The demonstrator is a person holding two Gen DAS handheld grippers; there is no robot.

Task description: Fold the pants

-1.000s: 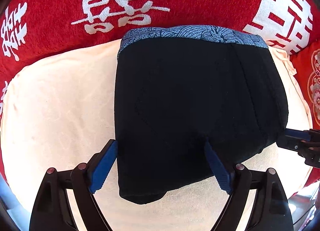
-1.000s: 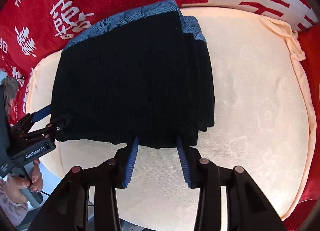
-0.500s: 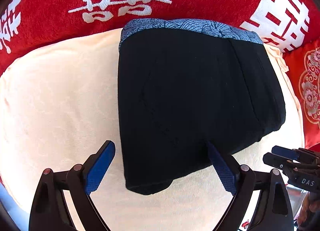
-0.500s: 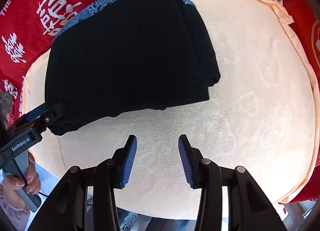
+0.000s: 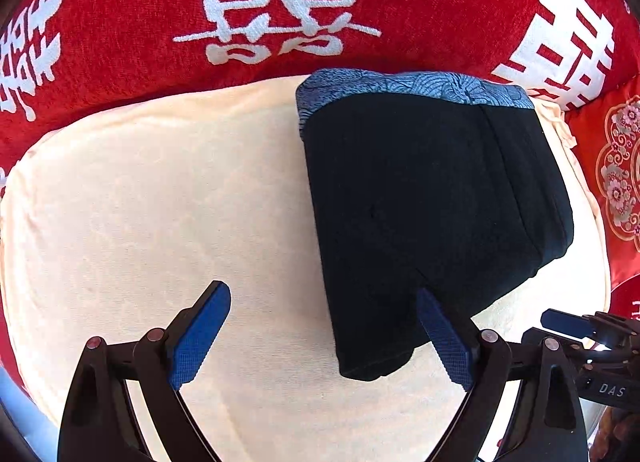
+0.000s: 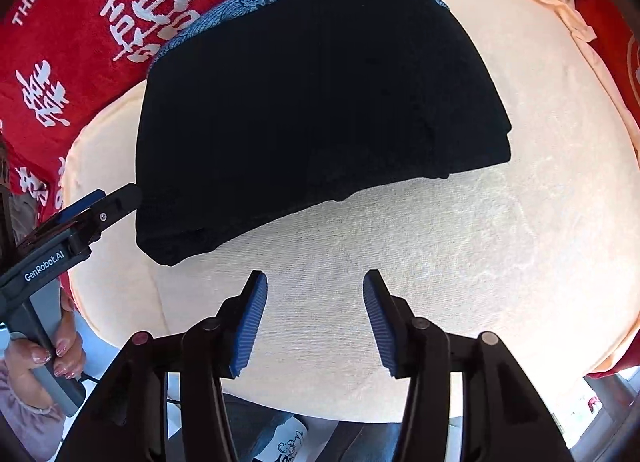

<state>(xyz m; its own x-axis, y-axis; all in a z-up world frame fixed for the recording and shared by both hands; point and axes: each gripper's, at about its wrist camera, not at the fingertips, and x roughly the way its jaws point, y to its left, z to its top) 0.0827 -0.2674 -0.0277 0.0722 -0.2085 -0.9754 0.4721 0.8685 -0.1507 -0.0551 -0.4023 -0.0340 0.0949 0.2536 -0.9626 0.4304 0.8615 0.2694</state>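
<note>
The folded black pants [image 5: 420,197] with a blue patterned waistband [image 5: 400,85] lie on a cream cushion [image 5: 160,201]. My left gripper [image 5: 320,294] hangs above the cushion, open wide. The pants' near corner reaches in between its blue pads beside the right one, and neither pad presses on it. In the right wrist view the pants [image 6: 320,101] lie ahead, and my right gripper [image 6: 315,278] is clear of their near edge. Its jaws are opening, with only bare cushion [image 6: 480,221] between them. The left gripper [image 6: 100,209] shows at the pants' left corner.
Red cushions with white characters [image 5: 280,1] rise behind the cream one, and another stands at the right [image 5: 616,181]. A person's hand [image 6: 44,354] holds the left gripper's handle. The right gripper [image 5: 568,322] shows at the lower right of the left wrist view.
The right gripper has drawn back from the pants' near edge and its jaws have widened. The left gripper has shifted left, so the pants now sit further right in its view.
</note>
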